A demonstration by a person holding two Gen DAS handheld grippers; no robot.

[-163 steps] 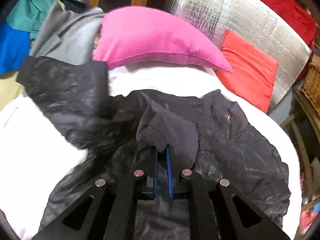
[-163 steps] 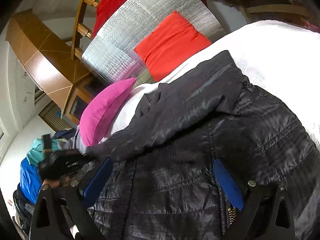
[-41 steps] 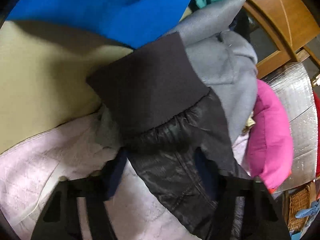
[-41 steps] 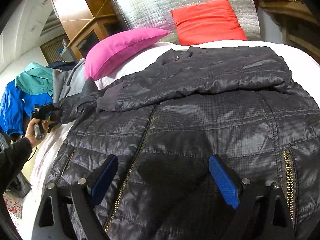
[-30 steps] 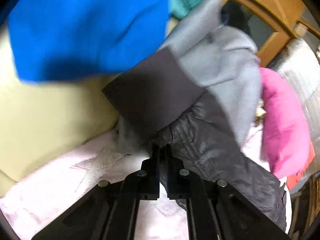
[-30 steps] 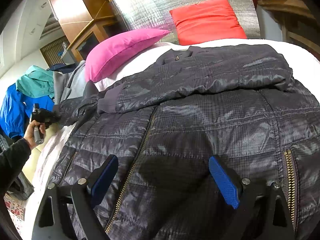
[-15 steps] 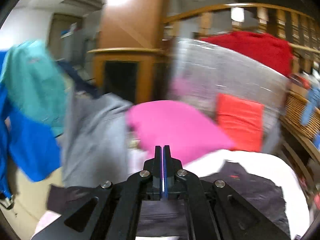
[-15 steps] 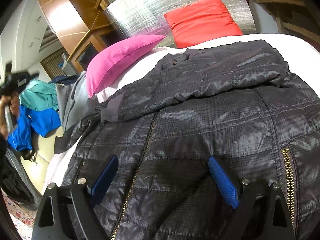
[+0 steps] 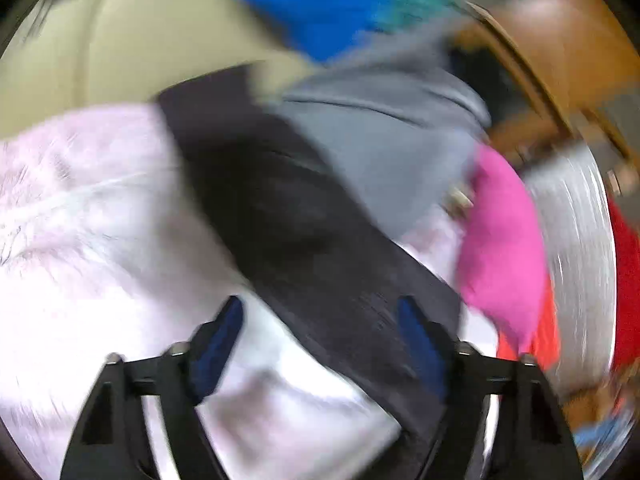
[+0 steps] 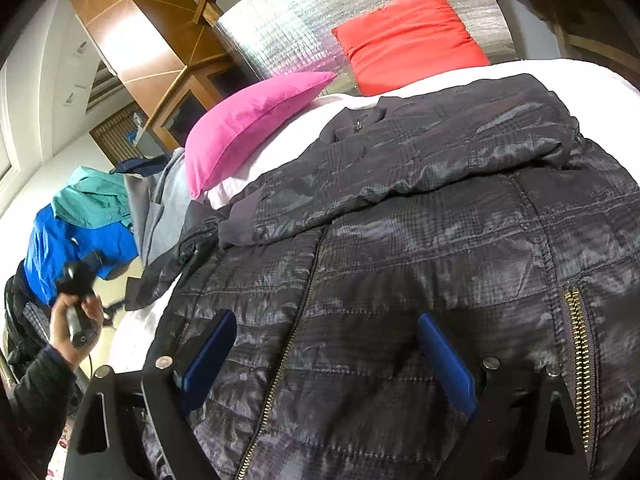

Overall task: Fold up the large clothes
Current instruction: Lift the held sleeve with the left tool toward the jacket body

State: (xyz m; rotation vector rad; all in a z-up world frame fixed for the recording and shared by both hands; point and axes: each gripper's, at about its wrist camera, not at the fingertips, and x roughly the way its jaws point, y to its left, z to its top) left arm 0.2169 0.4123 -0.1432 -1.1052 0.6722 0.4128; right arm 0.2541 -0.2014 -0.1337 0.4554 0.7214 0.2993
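A dark quilted jacket (image 10: pixel 420 240) lies front up on the white bed, one sleeve (image 10: pixel 400 168) folded across its chest. Its other sleeve (image 9: pixel 304 232) stretches out over the bed's left edge. My left gripper (image 9: pixel 322 342) hovers over that sleeve in a blurred view. Its jaws are opening, the sleeve runs slantwise between them, and the blue pads (image 9: pixel 222 340) do not press on it. My right gripper (image 10: pixel 326 360) stands open just above the jacket's lower front near the zip (image 10: pixel 280 368), holding nothing.
A pink pillow (image 10: pixel 248 120) and a red cushion (image 10: pixel 408 40) lean at the silver headboard (image 10: pixel 304 28). Grey, blue and teal garments (image 10: pixel 92 216) are heaped left of the bed. A person's hand (image 10: pixel 74 320) holds the left gripper there. White bed cover (image 9: pixel 88 248) lies bare beside the sleeve.
The left gripper, shut and raised towards the room half a second ago, has swung back down over the sleeve with its jaws apart. The right gripper has stayed put.
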